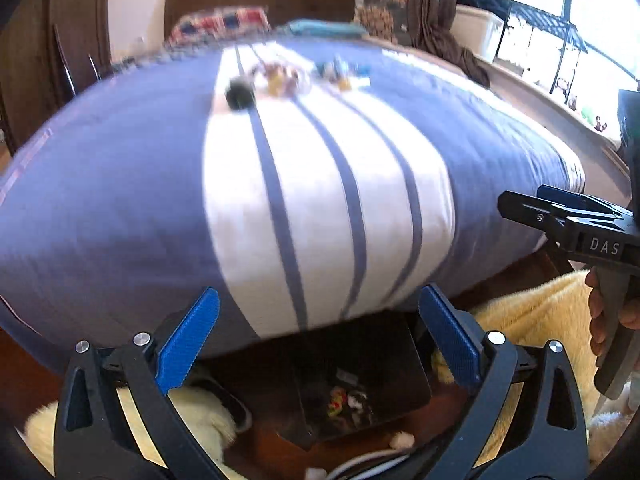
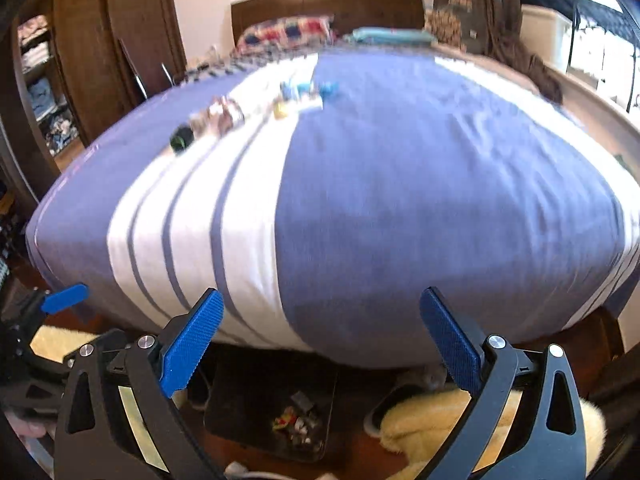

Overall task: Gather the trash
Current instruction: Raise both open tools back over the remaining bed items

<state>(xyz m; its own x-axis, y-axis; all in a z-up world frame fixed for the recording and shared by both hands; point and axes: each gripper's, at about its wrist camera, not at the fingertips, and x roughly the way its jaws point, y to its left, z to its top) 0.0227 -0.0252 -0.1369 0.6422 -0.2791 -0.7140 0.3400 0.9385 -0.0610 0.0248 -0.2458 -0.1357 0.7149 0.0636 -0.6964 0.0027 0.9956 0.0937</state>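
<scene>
Several pieces of trash lie far up on the blue-and-white striped bed (image 1: 120, 208): a dark round item (image 1: 239, 93), a crumpled wrapper pile (image 1: 280, 74) and blue and yellow scraps (image 1: 340, 72). The same items show in the right wrist view, the dark item (image 2: 182, 139), the wrappers (image 2: 224, 116) and the blue scraps (image 2: 304, 94). A dark bin (image 1: 352, 388) with some trash inside stands on the floor at the bed's foot, below both grippers; it also shows in the right wrist view (image 2: 276, 412). My left gripper (image 1: 320, 344) is open and empty. My right gripper (image 2: 322, 344) is open and empty.
A yellow fluffy rug (image 1: 532, 328) lies on the wooden floor by the bin. Pillows (image 1: 220, 24) and a headboard are at the far end. A wardrobe (image 2: 80, 60) stands left of the bed, a window ledge with a rack (image 1: 540, 40) to the right.
</scene>
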